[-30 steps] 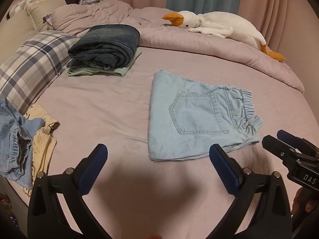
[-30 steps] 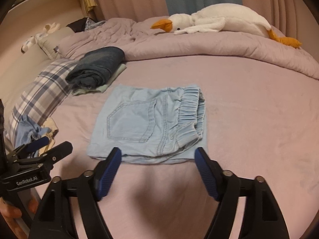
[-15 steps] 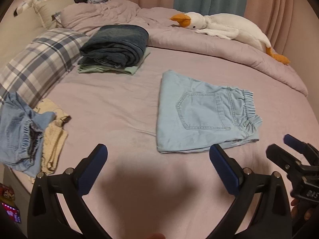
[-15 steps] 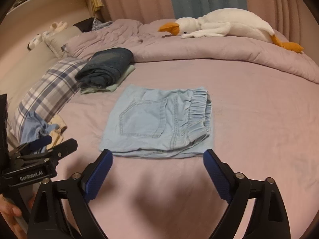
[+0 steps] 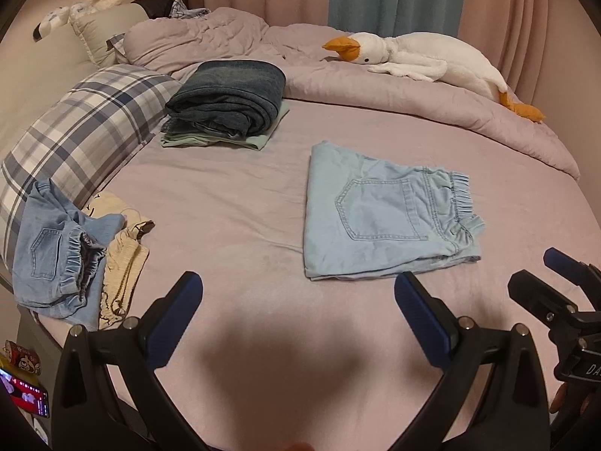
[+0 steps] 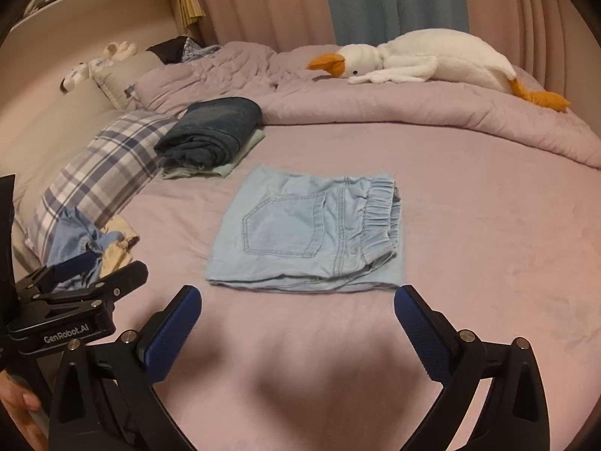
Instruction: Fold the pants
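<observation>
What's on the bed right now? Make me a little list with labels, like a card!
folded pants: light blue pants, lying flat mid-bed, pocket up
folded stack: dark jeans on top of a pale green garment
not folded yet: blue denim pants and cream clothes, crumpled by the plaid pillow
toy: white goose plush on the duvet
left gripper: open, holding nothing
right gripper: open, holding nothing

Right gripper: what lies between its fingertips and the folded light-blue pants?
Only bare pink sheet; the right gripper is open just short of the pants, as the right wrist view shows.
</observation>
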Demonstrator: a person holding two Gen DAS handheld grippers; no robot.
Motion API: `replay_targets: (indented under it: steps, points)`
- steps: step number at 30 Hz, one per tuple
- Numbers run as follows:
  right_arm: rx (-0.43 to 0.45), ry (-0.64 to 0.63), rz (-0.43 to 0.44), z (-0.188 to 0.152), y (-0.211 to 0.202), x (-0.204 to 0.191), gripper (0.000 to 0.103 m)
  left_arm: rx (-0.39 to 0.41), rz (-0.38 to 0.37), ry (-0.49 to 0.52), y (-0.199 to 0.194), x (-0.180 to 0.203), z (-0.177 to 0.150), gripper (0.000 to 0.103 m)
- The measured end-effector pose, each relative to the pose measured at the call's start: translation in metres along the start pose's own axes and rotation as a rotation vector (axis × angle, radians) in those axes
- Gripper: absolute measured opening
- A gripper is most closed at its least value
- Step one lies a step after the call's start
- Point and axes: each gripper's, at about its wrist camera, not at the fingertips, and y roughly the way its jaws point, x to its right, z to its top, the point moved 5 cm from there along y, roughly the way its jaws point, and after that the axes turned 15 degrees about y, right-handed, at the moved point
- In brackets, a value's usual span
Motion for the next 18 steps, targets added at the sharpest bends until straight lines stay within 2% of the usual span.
replay_targets:
  steps: [18]
  points:
    - [0.033,-0.019,0.004,-0.001,-0.027,-0.011,0.102,-0.002,0.001,0.026,-0.024,0.009,0.0,0.102]
